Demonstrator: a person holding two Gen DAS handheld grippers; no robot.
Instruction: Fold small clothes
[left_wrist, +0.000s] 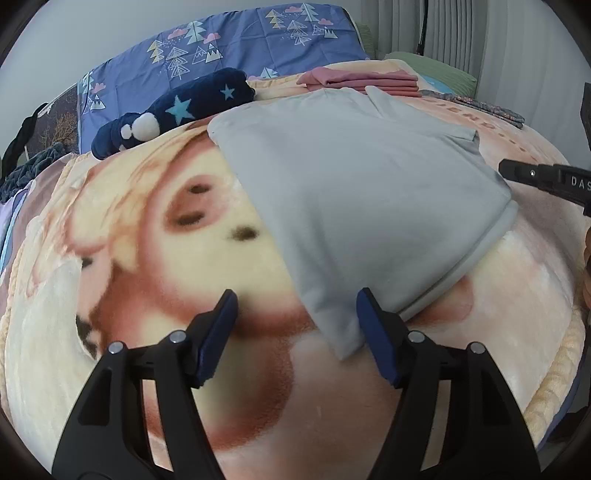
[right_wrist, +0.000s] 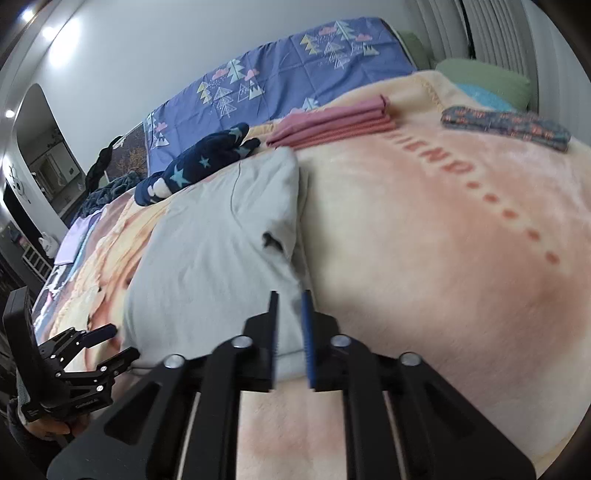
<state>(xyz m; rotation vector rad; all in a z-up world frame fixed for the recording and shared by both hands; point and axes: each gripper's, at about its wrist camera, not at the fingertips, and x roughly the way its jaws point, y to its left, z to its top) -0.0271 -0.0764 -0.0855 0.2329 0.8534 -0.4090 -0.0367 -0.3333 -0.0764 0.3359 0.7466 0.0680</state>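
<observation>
Spread across the bed, a peach fleece blanket (left_wrist: 129, 229) printed with a large face served as the work surface in the left wrist view, with a blue tree-print quilt (left_wrist: 229, 48) behind it against the wall. On the blanket lay the grey garment (left_wrist: 354, 192), flat and partly folded, its long axis running from the near corner just ahead of the tongs away toward the far edge of the bed. The left gripper (left_wrist: 295, 332) was spread wide, and the garment's near corner lay between its fingers without being pinched. Beyond the garment sat a pink folded stack (left_wrist: 362, 82), and a navy star-print item (left_wrist: 177, 107) lay to the left. No basket or bin showed.

From the right wrist view, the same blanket (right_wrist: 443, 240) filled the right side of the picture, and the grey garment (right_wrist: 207, 251) stretched away to the left and forward. The right gripper (right_wrist: 291, 332) had its fingers drawn nearly together over the garment's near right edge; whether cloth was actually pinched I could not tell. The left gripper (right_wrist: 107, 345), splayed, was at the garment's opposite near corner. A patterned folded cloth (right_wrist: 506, 127) rested far right. Both tongs sat at the near hem, so a fold away from the person looked the likely step.
</observation>
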